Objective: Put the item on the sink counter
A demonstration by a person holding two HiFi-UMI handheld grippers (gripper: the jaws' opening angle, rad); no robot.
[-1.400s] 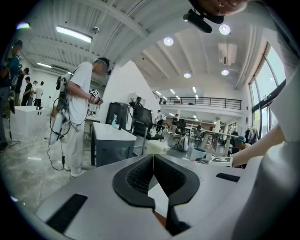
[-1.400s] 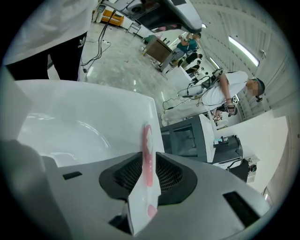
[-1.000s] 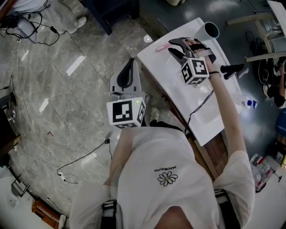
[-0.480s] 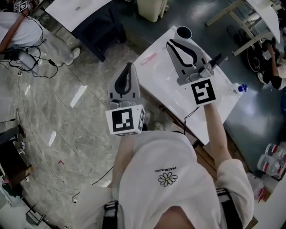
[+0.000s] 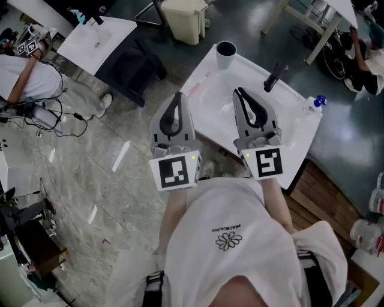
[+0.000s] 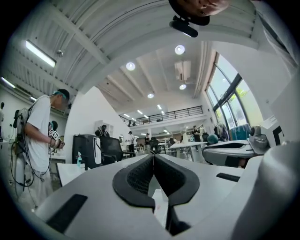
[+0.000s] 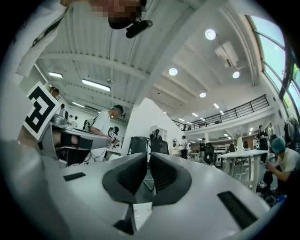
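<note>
A thin pink item [image 5: 195, 89] lies on the white sink counter [image 5: 298, 146] near its left edge. No gripper touches it. Both grippers are held up side by side in front of the person, between the body and the counter. My left gripper [image 5: 178, 96] is shut with nothing in it, its tips meeting [image 6: 153, 157]. My right gripper [image 5: 239, 91] hangs over the counter's near part; its jaws are closing, almost touching at the tips [image 7: 147, 154], with nothing between them.
A dark cup [image 5: 226, 53] stands at the counter's far corner. A black faucet [image 5: 273, 77] rises behind the basin, and a blue-capped bottle [image 5: 315, 103] is at the right edge. Beyond are a bin [image 5: 185, 18], a white table [image 5: 99, 36] and a person [image 5: 24, 66].
My right gripper has pulled back from over the counter near the cup toward the body, and its jaws went from wide open to nearly closed. The left gripper rose slightly.
</note>
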